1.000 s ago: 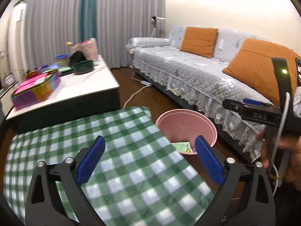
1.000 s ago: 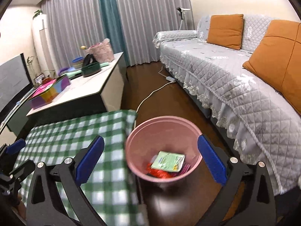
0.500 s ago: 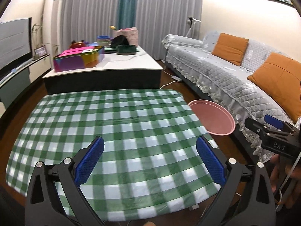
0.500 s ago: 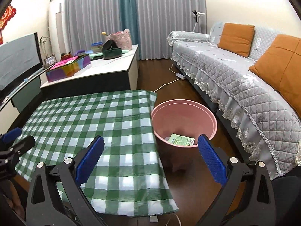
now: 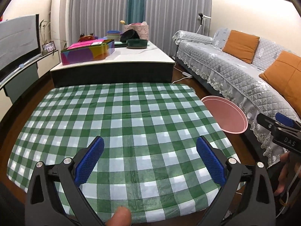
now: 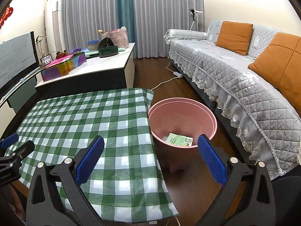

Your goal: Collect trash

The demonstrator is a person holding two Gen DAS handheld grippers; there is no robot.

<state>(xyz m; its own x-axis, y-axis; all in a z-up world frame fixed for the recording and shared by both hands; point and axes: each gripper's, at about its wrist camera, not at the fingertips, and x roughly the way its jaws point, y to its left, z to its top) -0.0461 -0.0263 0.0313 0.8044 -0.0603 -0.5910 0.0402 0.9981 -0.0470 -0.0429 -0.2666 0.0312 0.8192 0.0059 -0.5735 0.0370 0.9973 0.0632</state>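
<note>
A pink bin [image 6: 182,120] stands on the floor right of a table with a green checked cloth [image 6: 90,124]. A green and white wrapper [image 6: 179,140] lies inside it. The bin [image 5: 225,115] also shows in the left wrist view, past the cloth's [image 5: 120,128] right edge. My left gripper [image 5: 150,160] is open and empty above the near part of the cloth. My right gripper [image 6: 150,160] is open and empty above the cloth's right edge, short of the bin. It also shows at the right of the left wrist view [image 5: 278,130].
A grey sofa [image 6: 235,75] with orange cushions runs along the right. A low white-topped table [image 5: 116,60] with a coloured box [image 5: 88,51] and bowls stands behind. A TV [image 5: 17,43] is at the left. A white cable [image 6: 165,81] lies on the wood floor.
Both grippers have drawn back and up from the bin. The left one has swung left over the cloth. Both stay open and empty.
</note>
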